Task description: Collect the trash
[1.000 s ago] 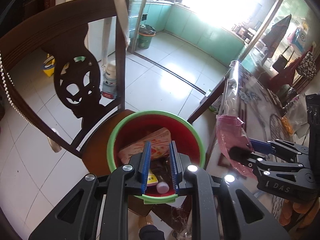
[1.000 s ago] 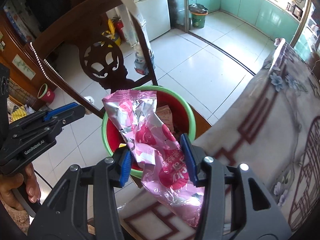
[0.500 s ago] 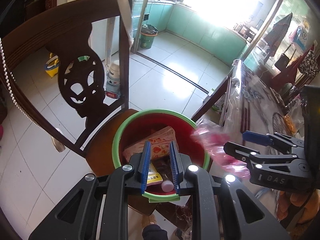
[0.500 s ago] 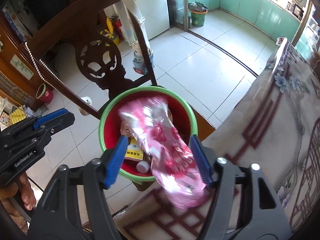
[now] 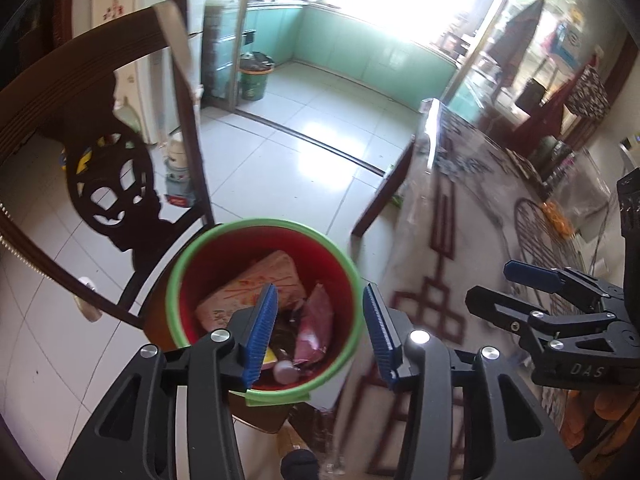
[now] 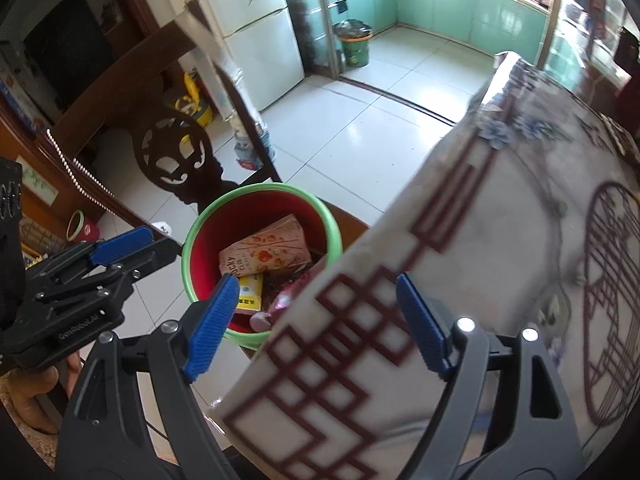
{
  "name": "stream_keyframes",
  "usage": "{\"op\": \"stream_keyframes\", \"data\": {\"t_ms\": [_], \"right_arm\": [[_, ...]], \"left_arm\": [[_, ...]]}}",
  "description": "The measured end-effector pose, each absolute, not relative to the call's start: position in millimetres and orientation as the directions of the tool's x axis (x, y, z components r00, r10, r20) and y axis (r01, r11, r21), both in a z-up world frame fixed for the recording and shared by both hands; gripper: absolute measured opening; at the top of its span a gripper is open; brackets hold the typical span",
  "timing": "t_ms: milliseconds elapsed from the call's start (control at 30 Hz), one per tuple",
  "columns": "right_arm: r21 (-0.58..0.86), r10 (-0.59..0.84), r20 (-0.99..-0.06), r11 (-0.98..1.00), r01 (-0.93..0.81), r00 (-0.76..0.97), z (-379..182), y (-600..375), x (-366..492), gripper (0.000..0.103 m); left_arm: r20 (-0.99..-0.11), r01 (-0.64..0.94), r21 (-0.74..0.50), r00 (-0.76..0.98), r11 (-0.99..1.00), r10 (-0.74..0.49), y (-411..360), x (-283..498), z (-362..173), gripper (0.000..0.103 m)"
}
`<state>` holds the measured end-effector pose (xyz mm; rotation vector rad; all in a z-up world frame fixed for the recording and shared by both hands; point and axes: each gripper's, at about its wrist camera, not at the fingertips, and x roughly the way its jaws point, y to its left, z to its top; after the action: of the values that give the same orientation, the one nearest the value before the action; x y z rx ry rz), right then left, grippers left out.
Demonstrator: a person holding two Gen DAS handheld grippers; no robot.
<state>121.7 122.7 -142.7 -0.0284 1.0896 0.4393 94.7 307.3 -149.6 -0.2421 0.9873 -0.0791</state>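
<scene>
Judging progress: pink wrapper point(image 5: 314, 330) lies in your bin point(image 5: 256, 228) at 6 o'clock; left gripper point(image 5: 320, 332) and right gripper point(image 6: 316, 326) gape empty, remaining trash unseen.

A dark carved chair point(image 5: 108, 184) stands on the white tile floor point(image 5: 280, 152). A patterned tablecloth point(image 6: 500, 240) covers the table beside it. A fridge point(image 6: 256, 40) stands behind.

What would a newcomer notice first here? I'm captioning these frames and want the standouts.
The red bucket with its green rim, sitting on the dark chair, holds a pink wrapper and a snack box. Both grippers, left and right, hang open and empty, with the patterned table on the right.
</scene>
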Motion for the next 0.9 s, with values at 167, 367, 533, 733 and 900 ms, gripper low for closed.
{"op": "stream_keyframes", "data": {"t_ms": [167, 367, 533, 733, 900], "right_arm": [[0.201, 0.335, -0.844, 0.922, -0.331, 0.419, -132, 90, 104, 0.083], [0.194, 0.328, -0.815, 0.932, -0.307, 0.478, -113, 27, 71, 0.095], [0.189, 0.303, -0.789, 0.948, -0.258, 0.535, -95, -36, 40, 0.098], [0.178, 0.282, -0.726, 0.958, -0.224, 0.627, -68, -104, 8, 0.098], [0.087, 0.180, -0.561, 0.984, -0.159, 0.808, -34, -147, -32, 0.098]], "left_arm": [[-0.810, -0.006, -0.229, 0.555, 0.973, -0.187, 271, 86, -141, 0.052], [-0.798, 0.002, -0.243, 0.568, 0.970, -0.201, 220, 69, -131, 0.068], [-0.776, 0.077, -0.238, 0.584, 0.968, -0.237, 153, 50, -117, 0.083], [-0.717, 0.149, -0.228, 0.643, 0.962, -0.269, 84, 35, -87, 0.089], [-0.572, 0.142, -0.196, 0.787, 0.970, -0.231, 48, 11, -51, 0.095]]}}
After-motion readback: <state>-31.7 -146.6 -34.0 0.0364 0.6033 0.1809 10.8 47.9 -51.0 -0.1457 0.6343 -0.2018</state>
